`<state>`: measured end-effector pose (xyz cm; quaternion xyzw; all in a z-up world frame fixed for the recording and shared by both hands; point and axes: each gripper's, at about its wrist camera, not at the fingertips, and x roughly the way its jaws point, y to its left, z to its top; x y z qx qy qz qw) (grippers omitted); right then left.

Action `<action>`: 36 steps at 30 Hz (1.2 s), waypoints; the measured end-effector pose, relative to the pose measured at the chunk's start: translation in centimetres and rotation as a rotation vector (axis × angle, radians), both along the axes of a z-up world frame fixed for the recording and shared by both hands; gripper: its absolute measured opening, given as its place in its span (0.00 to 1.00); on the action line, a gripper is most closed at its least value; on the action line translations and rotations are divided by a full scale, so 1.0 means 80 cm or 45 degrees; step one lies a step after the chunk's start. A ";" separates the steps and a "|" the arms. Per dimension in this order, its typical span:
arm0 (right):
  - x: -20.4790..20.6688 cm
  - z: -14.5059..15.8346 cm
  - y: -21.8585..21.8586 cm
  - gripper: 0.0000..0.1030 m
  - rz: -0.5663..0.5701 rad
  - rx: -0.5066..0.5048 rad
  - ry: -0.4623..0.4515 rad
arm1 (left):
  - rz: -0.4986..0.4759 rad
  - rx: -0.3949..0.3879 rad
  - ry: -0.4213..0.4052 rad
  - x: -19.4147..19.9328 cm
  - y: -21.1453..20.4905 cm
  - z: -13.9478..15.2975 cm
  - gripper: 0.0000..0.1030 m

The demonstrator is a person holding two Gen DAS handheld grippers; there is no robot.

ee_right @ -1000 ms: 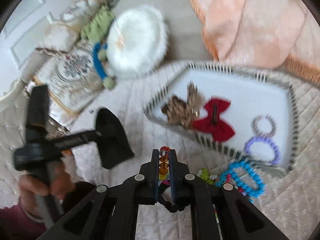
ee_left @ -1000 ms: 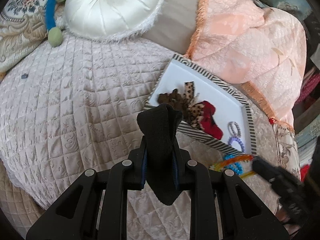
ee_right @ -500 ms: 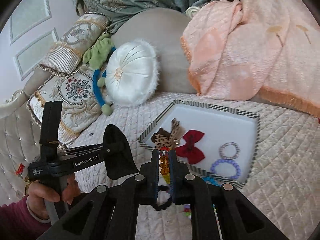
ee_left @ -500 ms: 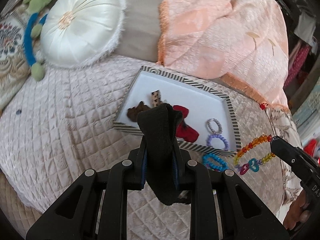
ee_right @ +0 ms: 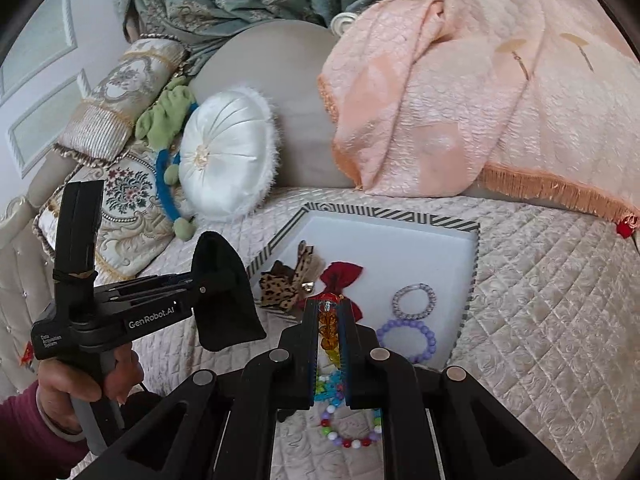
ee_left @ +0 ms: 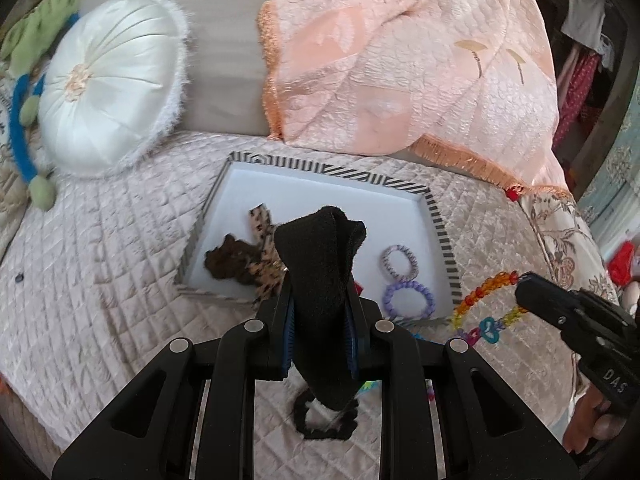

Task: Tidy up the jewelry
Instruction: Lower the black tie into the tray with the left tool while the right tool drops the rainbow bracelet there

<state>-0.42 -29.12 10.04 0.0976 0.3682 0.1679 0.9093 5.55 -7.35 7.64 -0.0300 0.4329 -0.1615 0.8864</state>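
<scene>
Your left gripper is pinching a black pouch, which stands up between its jaws above the bed. Your right gripper is pressed together on a string of rainbow beads; from the left wrist view that bracelet hangs in a loop from the gripper tip, just beside the near right corner of the striped tray. In the tray lie a leopard-print bow, a red bow, a grey hair tie and a purple bead bracelet. A black scrunchie and a bracelet of mixed beads lie on the quilt close to you.
</scene>
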 end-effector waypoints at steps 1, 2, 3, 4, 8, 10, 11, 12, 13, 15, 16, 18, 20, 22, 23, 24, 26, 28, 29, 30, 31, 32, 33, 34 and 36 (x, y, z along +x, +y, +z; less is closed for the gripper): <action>0.003 -0.001 -0.002 0.08 -0.004 0.000 0.002 | -0.006 -0.004 0.004 0.006 -0.003 0.000 0.19; 0.007 -0.003 -0.006 0.08 -0.011 -0.001 0.008 | -0.009 -0.008 0.008 0.011 -0.006 0.000 0.18; 0.011 -0.005 -0.008 0.08 -0.014 -0.002 0.013 | -0.015 -0.014 0.018 0.019 -0.010 -0.001 0.19; 0.017 -0.007 -0.011 0.08 -0.018 -0.007 0.022 | -0.019 -0.017 0.026 0.025 -0.013 -0.002 0.18; 0.039 -0.020 -0.018 0.08 -0.037 -0.026 0.048 | -0.034 -0.011 0.056 0.050 -0.031 -0.011 0.19; 0.051 -0.028 -0.022 0.08 -0.051 -0.021 0.064 | -0.041 -0.017 0.081 0.068 -0.042 -0.018 0.18; 0.059 -0.033 -0.024 0.08 -0.056 -0.014 0.072 | -0.044 -0.017 0.093 0.075 -0.046 -0.022 0.18; 0.066 -0.037 -0.025 0.08 -0.061 -0.008 0.078 | -0.048 -0.014 0.103 0.082 -0.052 -0.026 0.18; 0.072 -0.039 -0.026 0.08 -0.063 -0.006 0.081 | -0.047 -0.009 0.109 0.088 -0.056 -0.030 0.18; 0.085 -0.045 -0.027 0.08 -0.066 -0.004 0.084 | -0.046 0.006 0.123 0.102 -0.065 -0.039 0.18; 0.091 -0.046 -0.027 0.08 -0.067 0.000 0.086 | -0.046 0.016 0.134 0.112 -0.071 -0.046 0.18; 0.106 -0.052 -0.029 0.08 -0.075 0.013 0.087 | -0.040 0.032 0.154 0.127 -0.079 -0.057 0.18; 0.120 -0.057 -0.031 0.08 -0.078 0.026 0.092 | -0.034 0.040 0.175 0.140 -0.083 -0.067 0.18; 0.135 -0.064 -0.032 0.08 -0.077 0.038 0.098 | -0.023 0.049 0.191 0.153 -0.089 -0.078 0.18; 0.145 -0.068 -0.033 0.08 -0.074 0.037 0.101 | -0.019 0.054 0.193 0.157 -0.091 -0.082 0.18; 0.154 -0.072 -0.033 0.08 -0.071 0.033 0.104 | -0.013 0.057 0.192 0.161 -0.094 -0.085 0.18; 0.170 -0.082 -0.037 0.08 -0.076 0.034 0.118 | -0.003 0.053 0.198 0.171 -0.098 -0.092 0.18; 0.185 -0.095 -0.044 0.08 -0.104 0.031 0.138 | 0.001 0.054 0.204 0.180 -0.104 -0.099 0.18; 0.193 -0.103 -0.049 0.08 -0.122 0.027 0.154 | 0.003 0.060 0.205 0.183 -0.107 -0.102 0.18; 0.200 -0.113 -0.055 0.08 -0.141 0.022 0.177 | 0.005 0.068 0.208 0.187 -0.110 -0.107 0.18; 0.205 -0.121 -0.060 0.08 -0.156 0.013 0.193 | 0.006 0.076 0.213 0.190 -0.113 -0.111 0.18; 0.209 -0.127 -0.063 0.08 -0.169 0.001 0.207 | 0.007 0.086 0.215 0.192 -0.116 -0.115 0.18; 0.213 -0.135 -0.067 0.08 -0.185 -0.023 0.221 | 0.008 0.100 0.215 0.194 -0.118 -0.119 0.19; 0.215 -0.141 -0.068 0.08 -0.196 -0.047 0.230 | 0.010 0.112 0.216 0.195 -0.119 -0.122 0.18; 0.218 -0.149 -0.070 0.08 -0.203 -0.084 0.246 | 0.018 0.128 0.223 0.198 -0.121 -0.129 0.19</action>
